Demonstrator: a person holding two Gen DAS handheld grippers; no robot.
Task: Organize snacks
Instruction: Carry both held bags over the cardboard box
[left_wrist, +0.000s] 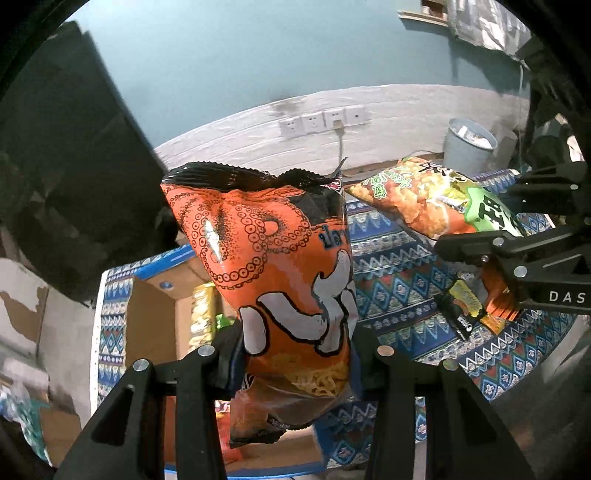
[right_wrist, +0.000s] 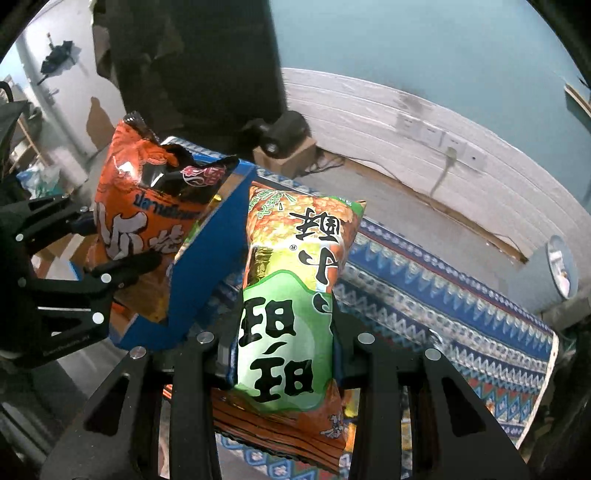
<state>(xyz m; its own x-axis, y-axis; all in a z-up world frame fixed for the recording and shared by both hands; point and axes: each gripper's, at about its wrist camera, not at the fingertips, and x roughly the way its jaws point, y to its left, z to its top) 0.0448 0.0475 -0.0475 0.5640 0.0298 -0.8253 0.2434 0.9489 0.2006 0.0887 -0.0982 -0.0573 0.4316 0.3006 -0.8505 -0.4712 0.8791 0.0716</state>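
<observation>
Above patterned worktop (left_wrist: 399, 258) | left tongs (left_wrist: 295, 354) clamp orange octopus bag (left_wrist: 273, 258) | right tongs (right_wrist: 284, 354) clamp green-orange bag (right_wrist: 291, 314)

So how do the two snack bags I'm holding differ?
The orange octopus bag, in the left gripper, has a black crimped top; the green-and-orange bag, in the right gripper, carries large black characters. Both are sealed, puffy, and clamped off the patterned cloth.

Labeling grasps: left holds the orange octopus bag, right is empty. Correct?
Not quite. The left gripper does hold the orange octopus bag, but the right gripper is not empty: in the right wrist view its jaws clamp a green bag.
</observation>
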